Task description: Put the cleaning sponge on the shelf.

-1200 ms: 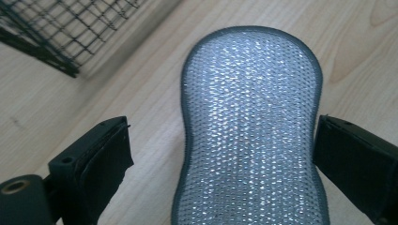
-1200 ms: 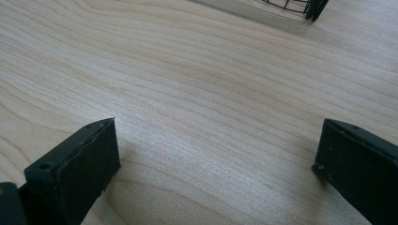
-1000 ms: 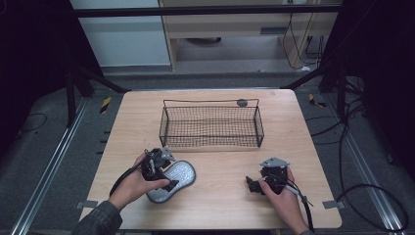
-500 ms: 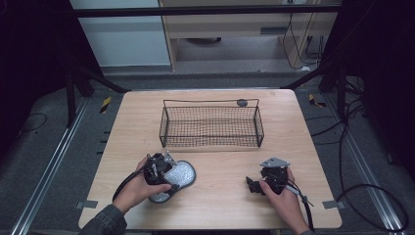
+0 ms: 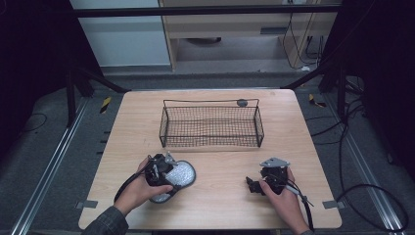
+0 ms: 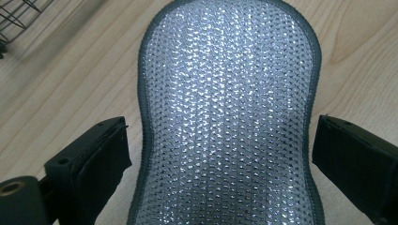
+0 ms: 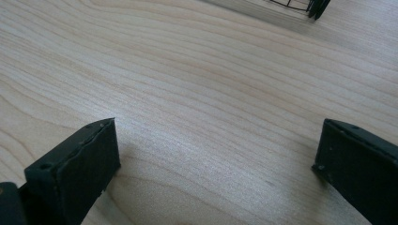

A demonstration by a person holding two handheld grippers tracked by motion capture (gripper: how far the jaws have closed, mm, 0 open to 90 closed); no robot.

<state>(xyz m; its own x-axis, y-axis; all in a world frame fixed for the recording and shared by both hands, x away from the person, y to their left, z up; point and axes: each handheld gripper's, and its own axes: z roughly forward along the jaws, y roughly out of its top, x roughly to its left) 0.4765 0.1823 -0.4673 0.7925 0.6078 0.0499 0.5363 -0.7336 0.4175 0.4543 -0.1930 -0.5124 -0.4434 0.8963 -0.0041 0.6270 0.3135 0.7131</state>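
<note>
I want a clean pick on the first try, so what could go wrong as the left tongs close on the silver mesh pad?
1. The left tongs straddle the silver mesh pad with jaws open, nearly as wide as the pad; closing may buckle the soft pad rather than grip it.
2. The pad lies flat on the table, so the jaws may slide over its edging.
3. The wire basket stands close ahead; a lifted pad could catch its rim.

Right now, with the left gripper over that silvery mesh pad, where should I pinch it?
Grip the silvery pad across its narrowed waist, coming down from above. It lies flat on the table, and the left gripper is open with one jaw on each side of that waist, apart from the grey edging. The wider rounded end beyond looks harder to span.
</note>
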